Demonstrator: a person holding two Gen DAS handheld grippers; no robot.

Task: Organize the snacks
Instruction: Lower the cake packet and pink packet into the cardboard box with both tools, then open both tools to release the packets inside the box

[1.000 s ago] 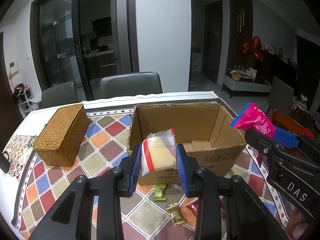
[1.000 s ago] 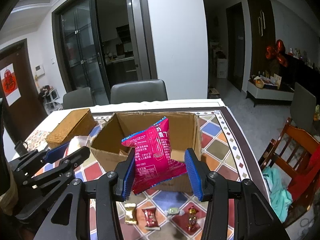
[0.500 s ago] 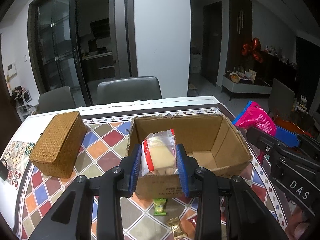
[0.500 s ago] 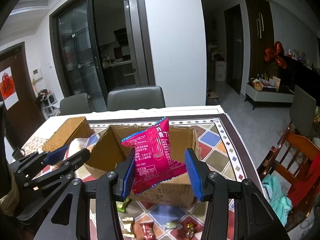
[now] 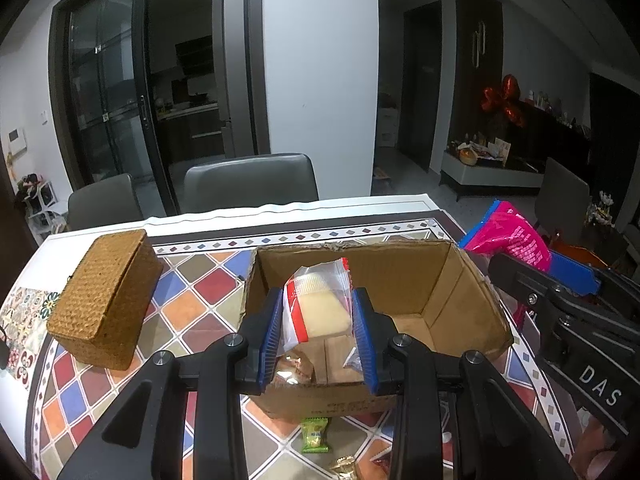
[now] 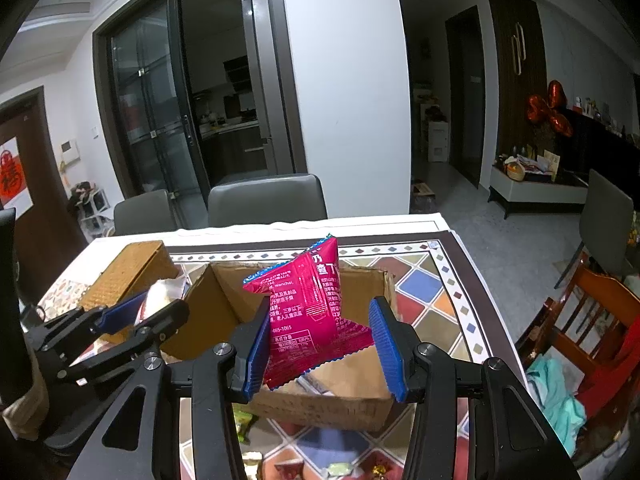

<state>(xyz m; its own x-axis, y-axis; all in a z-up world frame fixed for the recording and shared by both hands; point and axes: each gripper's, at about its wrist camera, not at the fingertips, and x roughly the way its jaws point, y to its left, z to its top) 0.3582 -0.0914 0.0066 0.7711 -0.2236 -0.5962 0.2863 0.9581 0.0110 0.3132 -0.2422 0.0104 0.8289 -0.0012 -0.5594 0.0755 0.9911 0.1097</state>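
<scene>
An open cardboard box (image 5: 460, 276) (image 6: 216, 300) stands on the tiled tabletop. My left gripper (image 5: 318, 312) is shut on a clear packet with a pale cake (image 5: 320, 308) and holds it above the box's front left part. My right gripper (image 6: 320, 320) is shut on a magenta snack bag (image 6: 312, 312), held over the box; the bag (image 5: 516, 236) also shows at the right in the left wrist view, above the box's right wall. Small wrapped candies (image 5: 315, 435) (image 6: 340, 469) lie on the table in front of the box.
A woven lidded basket (image 5: 104, 296) (image 6: 128, 272) sits left of the box. Grey chairs (image 5: 248, 180) stand behind the table. A red wooden chair (image 6: 584, 320) with cloth stands off the table's right edge (image 6: 480, 280).
Both grippers have risen and moved forward with their packets, from in front of the box to above its opening. The candies have slid lower in both views.
</scene>
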